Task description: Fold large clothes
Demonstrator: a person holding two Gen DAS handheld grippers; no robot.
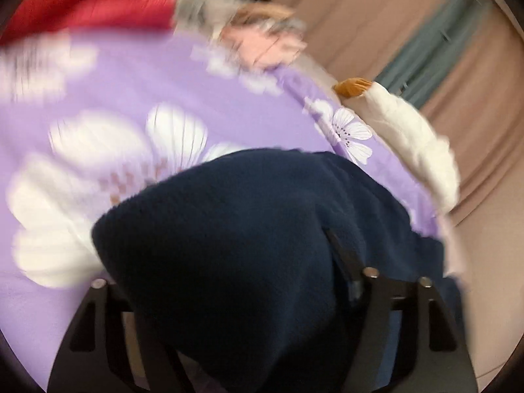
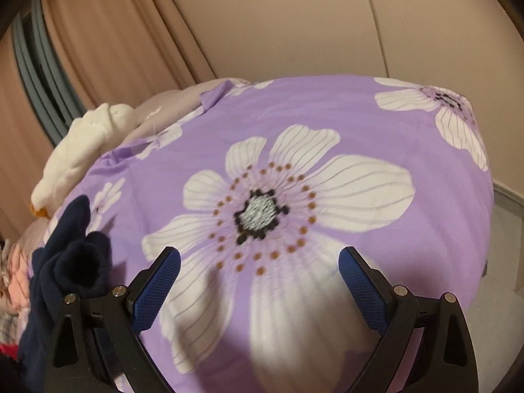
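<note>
A dark navy fleece garment drapes over my left gripper and hides its fingertips; the jaws seem shut on it, lifted above the purple flowered bed cover. The left wrist view is blurred by motion. In the right wrist view the same navy garment hangs bunched at the far left. My right gripper is open and empty, its blue pads wide apart over the big white flower on the bed cover.
A white plush toy lies at the bed's far left edge, also in the left wrist view. Red cloth and a pile of pink and grey clothes lie at the far side. Pink curtains and a wall stand behind.
</note>
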